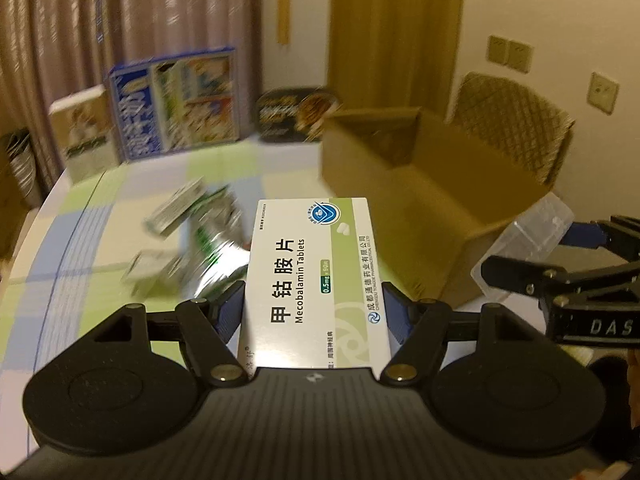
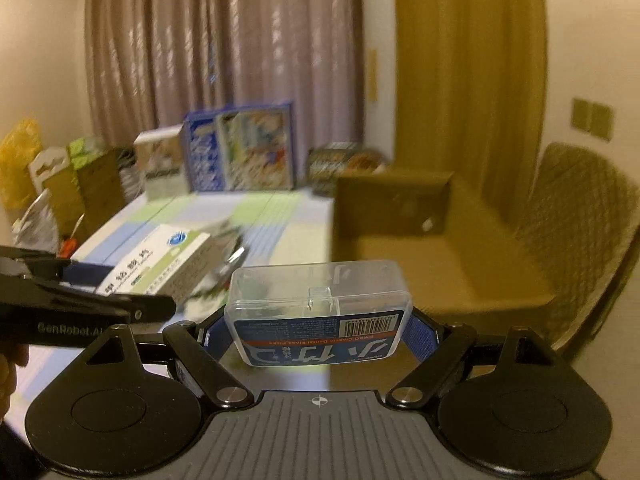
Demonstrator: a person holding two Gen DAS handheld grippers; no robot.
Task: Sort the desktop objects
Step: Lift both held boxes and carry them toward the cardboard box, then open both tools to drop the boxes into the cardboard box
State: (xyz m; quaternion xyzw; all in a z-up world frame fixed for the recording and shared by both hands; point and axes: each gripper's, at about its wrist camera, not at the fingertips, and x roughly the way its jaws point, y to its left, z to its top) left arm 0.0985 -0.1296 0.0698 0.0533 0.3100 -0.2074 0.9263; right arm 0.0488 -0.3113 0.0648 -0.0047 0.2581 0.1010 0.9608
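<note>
My left gripper [image 1: 314, 304] is shut on a white and green Mecobalamin tablet box [image 1: 316, 276] and holds it above the table, left of an open brown cardboard box [image 1: 420, 200]. My right gripper [image 2: 320, 328] is shut on a clear plastic dental floss case [image 2: 320, 308] with a blue label, just in front of the cardboard box [image 2: 420, 248]. The floss case [image 1: 536, 236] and right gripper show at the right of the left wrist view. The tablet box [image 2: 156, 268] shows at the left of the right wrist view.
A blurred pile of medicine boxes and foil packs [image 1: 192, 240] lies on the checked tablecloth [image 1: 80, 240]. Tall printed boxes [image 1: 176, 104] and a dark food bowl [image 1: 296, 112] stand at the far edge. A woven chair [image 1: 516, 128] stands behind the cardboard box.
</note>
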